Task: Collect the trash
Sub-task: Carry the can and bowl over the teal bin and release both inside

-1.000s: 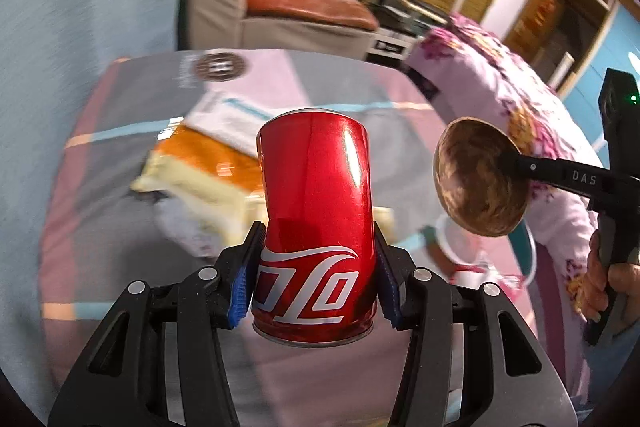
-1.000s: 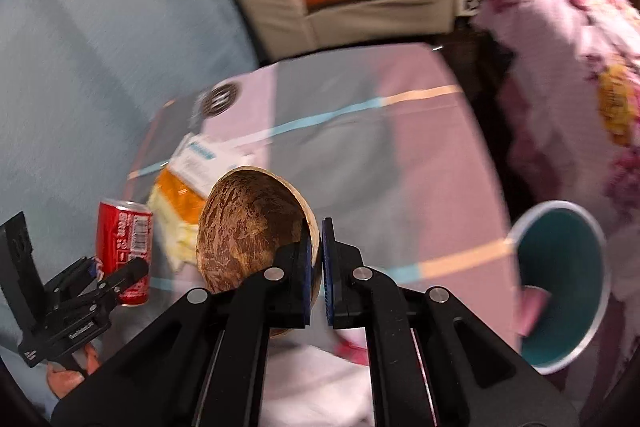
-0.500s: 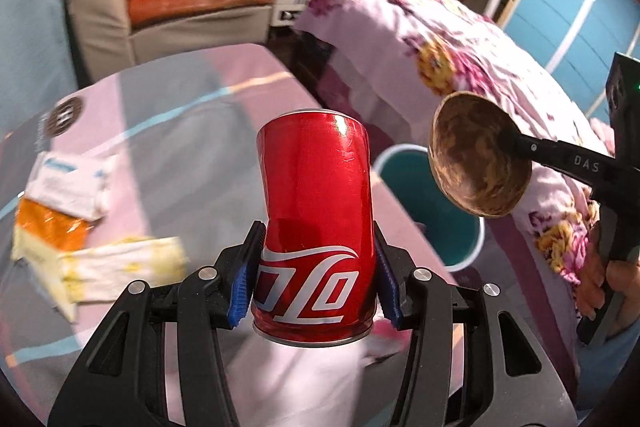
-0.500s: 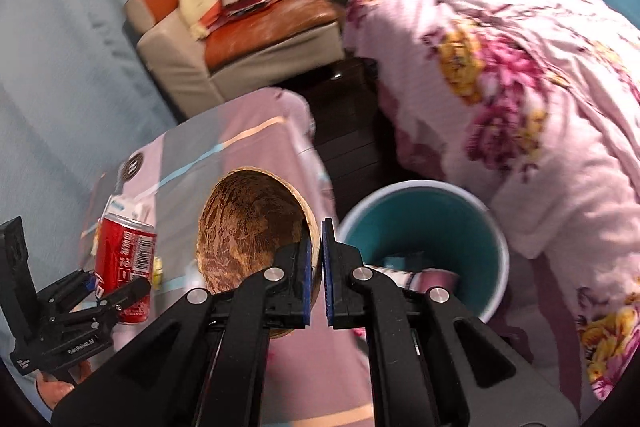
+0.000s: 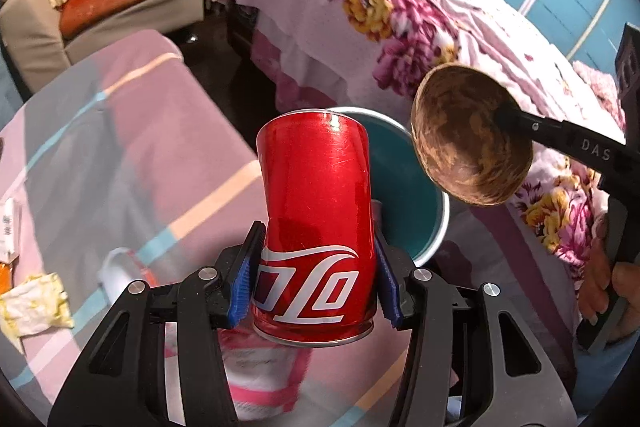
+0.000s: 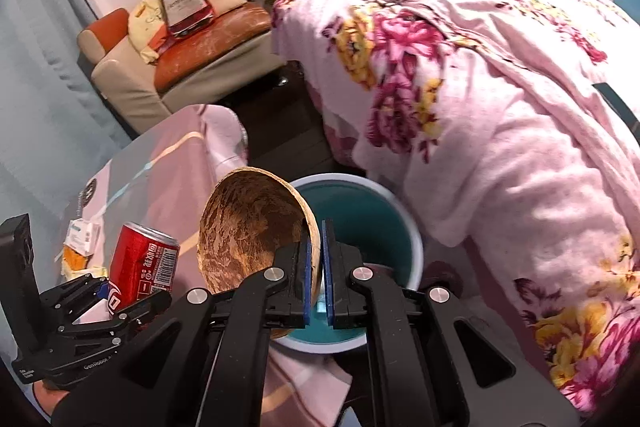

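Note:
My left gripper (image 5: 316, 283) is shut on a red cola can (image 5: 316, 223) and holds it upright in the air, just in front of a teal bin (image 5: 404, 187) with a white rim. My right gripper (image 6: 316, 283) is shut on the rim of a brown coconut-shell bowl (image 6: 252, 227) and holds it over the near left edge of the teal bin (image 6: 360, 211). The can (image 6: 144, 263) and left gripper (image 6: 116, 303) show at the lower left of the right wrist view. The bowl (image 5: 468, 139) shows right of the can in the left wrist view.
A table with a pink and grey striped cloth (image 5: 120, 155) lies left of the bin, with crumpled yellow paper (image 5: 32, 307) and packets (image 6: 80, 243) on it. A bed with a floral blanket (image 6: 500, 99) stands right. A sofa (image 6: 180, 59) stands behind.
Both grippers have swung right, away from the table and toward the teal bin, still holding the can and the bowl. The bin is now close under both.

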{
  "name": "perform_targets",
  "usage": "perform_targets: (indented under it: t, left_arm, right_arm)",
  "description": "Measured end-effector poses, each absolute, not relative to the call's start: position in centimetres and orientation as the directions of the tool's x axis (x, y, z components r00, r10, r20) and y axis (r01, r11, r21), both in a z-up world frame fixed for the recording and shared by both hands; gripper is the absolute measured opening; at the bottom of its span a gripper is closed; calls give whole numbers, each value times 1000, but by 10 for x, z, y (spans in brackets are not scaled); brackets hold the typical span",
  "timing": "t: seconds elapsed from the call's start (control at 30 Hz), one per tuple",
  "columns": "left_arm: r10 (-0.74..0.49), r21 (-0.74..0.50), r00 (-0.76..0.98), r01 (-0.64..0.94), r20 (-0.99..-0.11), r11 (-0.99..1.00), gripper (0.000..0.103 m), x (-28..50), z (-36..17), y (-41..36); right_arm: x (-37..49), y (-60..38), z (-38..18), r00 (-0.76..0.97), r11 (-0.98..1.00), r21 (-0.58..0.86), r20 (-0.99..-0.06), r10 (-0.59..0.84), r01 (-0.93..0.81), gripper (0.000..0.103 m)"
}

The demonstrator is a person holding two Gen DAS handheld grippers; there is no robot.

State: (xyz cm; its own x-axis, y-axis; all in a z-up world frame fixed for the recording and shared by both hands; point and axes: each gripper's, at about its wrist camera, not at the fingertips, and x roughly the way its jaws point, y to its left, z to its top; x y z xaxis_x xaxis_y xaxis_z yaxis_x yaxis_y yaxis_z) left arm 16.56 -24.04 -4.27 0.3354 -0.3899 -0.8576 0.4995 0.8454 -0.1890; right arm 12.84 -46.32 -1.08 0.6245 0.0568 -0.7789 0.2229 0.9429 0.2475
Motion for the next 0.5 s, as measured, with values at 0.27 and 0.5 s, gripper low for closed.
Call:
perform_targets:
  t: [0.27,0.5]
  left_arm:
    - [-378,-186,281,530,-882,827,52,175,-63,-275]
    - [-378,-203,275,503,-884,840,73,187,-72,-279]
  right_arm:
    - [129,-486,-24,604,937,232,-796,29,261,5]
    - [134,-496,-37,579,934,225,-815,23,279,5]
